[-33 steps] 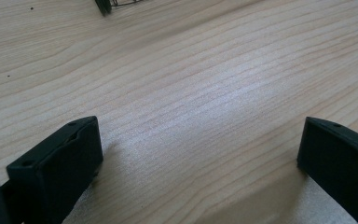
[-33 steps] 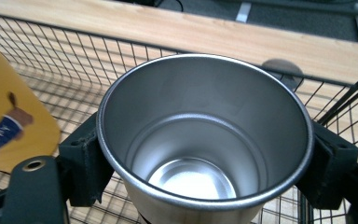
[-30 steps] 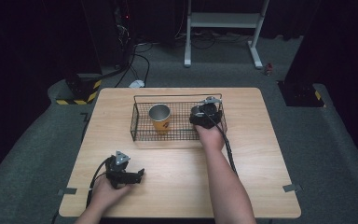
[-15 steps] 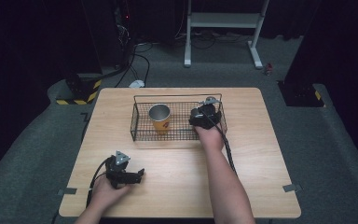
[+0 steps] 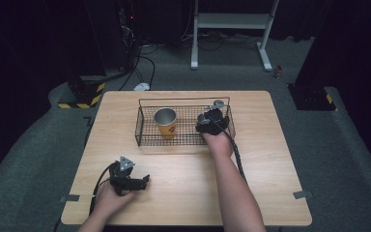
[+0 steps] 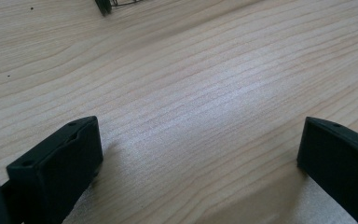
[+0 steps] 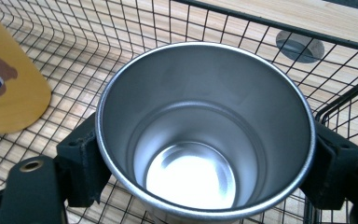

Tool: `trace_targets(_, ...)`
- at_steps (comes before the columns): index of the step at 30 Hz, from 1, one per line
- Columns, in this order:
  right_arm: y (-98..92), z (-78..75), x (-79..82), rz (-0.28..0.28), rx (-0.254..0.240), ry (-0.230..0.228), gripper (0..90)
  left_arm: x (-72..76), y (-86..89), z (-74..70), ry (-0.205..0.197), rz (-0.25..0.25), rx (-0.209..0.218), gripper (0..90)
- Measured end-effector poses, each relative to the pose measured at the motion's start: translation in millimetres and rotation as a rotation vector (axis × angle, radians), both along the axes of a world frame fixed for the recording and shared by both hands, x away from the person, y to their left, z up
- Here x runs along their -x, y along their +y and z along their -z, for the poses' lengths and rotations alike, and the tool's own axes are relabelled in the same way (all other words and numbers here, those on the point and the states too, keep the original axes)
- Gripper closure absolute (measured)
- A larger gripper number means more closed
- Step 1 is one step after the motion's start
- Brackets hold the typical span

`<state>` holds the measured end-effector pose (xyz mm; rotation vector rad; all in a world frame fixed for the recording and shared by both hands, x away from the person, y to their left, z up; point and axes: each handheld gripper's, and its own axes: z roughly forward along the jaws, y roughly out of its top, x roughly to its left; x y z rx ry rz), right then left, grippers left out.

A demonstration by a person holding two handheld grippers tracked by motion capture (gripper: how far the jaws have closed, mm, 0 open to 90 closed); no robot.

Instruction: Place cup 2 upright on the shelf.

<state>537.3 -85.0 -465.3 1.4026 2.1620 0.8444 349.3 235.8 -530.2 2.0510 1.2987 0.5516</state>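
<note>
You had the right gripper (image 7: pixel 205 154) clamped on the steel cup (image 7: pixel 205 126) inside the wire basket (image 5: pixel 147 126), at three o'clock from the yellow cup (image 5: pixel 165 122), probably setting it down, so releasing seemed next, while your left gripper (image 6: pixel 200 154) rested wide open and empty on the counter (image 6: pixel 205 84).

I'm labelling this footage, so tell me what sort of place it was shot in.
Probably a lab or recording studio, not a home: a lone wooden table on grey carpet, dark curtained surroundings, a white equipment stand behind, and cables trailing across the floor.

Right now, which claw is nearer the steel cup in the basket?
Right. The right claw has its jaws on either side of the steel cup inside the wire basket. The left claw rests on the bare table, well short of the basket.
</note>
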Motion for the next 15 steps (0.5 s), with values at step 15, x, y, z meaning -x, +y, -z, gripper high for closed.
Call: trace_targets(15, -3.5, 0.4, 0.5, 0.005, -0.009, 0.034, 10.8, 0.0, -0.1, 0.0, 0.0, 0.0, 0.001, 0.3)
